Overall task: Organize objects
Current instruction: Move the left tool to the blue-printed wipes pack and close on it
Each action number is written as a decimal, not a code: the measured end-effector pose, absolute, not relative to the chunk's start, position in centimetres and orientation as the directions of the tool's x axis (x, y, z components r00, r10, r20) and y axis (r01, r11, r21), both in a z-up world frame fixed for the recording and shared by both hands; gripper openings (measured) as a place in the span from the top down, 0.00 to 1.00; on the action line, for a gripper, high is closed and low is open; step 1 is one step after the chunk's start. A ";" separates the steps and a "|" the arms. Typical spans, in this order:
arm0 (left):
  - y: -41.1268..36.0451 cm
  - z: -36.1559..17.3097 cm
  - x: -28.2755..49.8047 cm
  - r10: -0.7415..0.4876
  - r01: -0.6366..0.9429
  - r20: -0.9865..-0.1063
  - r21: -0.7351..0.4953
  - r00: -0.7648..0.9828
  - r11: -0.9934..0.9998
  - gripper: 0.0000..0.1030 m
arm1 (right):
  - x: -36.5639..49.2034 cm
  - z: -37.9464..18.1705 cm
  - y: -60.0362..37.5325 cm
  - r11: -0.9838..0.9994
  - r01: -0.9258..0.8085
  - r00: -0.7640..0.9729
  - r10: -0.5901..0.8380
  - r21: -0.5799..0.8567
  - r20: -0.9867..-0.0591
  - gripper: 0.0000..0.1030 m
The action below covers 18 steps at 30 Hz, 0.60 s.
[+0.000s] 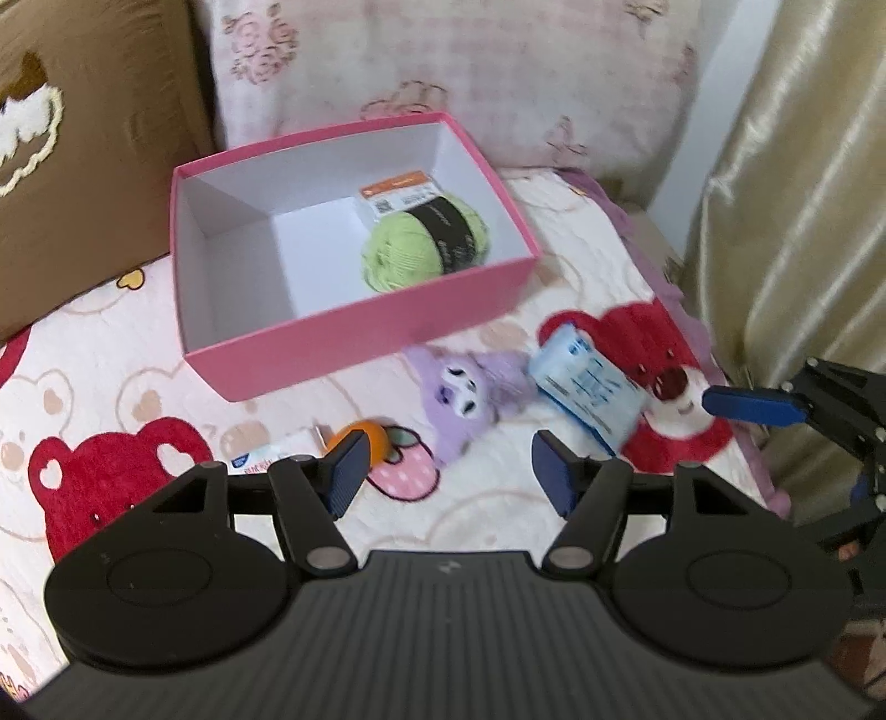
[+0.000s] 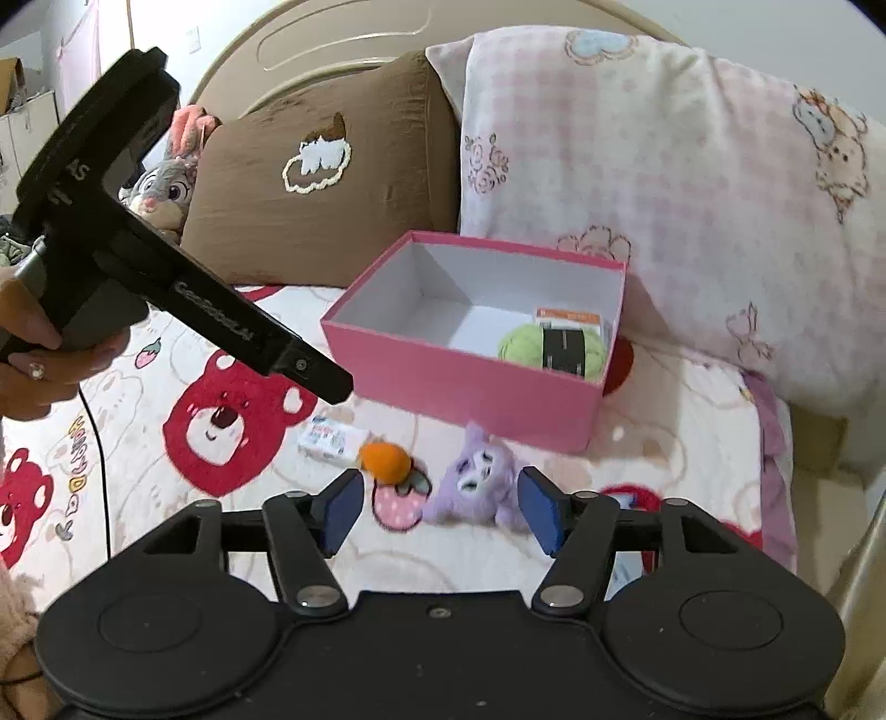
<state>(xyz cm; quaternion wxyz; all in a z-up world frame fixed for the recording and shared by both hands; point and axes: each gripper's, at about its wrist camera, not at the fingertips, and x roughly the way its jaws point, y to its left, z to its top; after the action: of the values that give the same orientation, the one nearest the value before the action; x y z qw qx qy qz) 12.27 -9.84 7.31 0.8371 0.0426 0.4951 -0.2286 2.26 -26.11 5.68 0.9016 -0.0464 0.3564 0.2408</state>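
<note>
Pink box (image 1: 354, 338) on bedspread (image 1: 498, 515), green yarn ball (image 1: 421, 243) inside at 3 o'clock; purple plush (image 2: 476, 482) at box's 6 o'clock; left gripper (image 1: 448, 476) and right gripper (image 2: 437, 512) both spread, empty.

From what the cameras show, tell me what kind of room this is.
Most likely a bedroom, on a bed: a curved headboard, a brown pillow and a pink pillow leaning against it, and a bear-print blanket underneath the pink box.
</note>
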 end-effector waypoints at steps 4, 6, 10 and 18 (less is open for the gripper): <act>-10.7 7.7 10.8 -0.352 0.461 -0.837 -0.138 0.418 0.876 0.31 | 1.0 4.7 -27.0 0.882 -0.462 0.614 0.391 0.089 -0.686 0.31; -11.5 7.7 10.2 -0.361 0.486 -0.831 -0.129 0.423 0.865 0.26 | 0.4 4.2 -27.6 0.885 -0.457 0.611 0.388 0.093 -0.690 0.27; -13.5 6.5 9.6 -0.379 0.533 -0.826 -0.116 0.416 0.838 0.19 | -0.4 2.8 -28.7 0.898 -0.433 0.628 0.364 0.079 -0.688 0.20; -18.0 2.0 10.3 -0.430 0.581 -0.813 -0.143 0.394 0.801 0.17 | -0.1 -0.7 -31.1 0.921 -0.366 0.648 0.353 0.130 -0.675 0.16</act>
<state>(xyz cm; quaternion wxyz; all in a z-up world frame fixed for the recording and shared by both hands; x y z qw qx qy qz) 10.32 -17.98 2.03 0.8307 0.0823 0.4590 -0.3042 -0.07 -31.06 -0.69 0.9078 -0.0088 0.3696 0.1980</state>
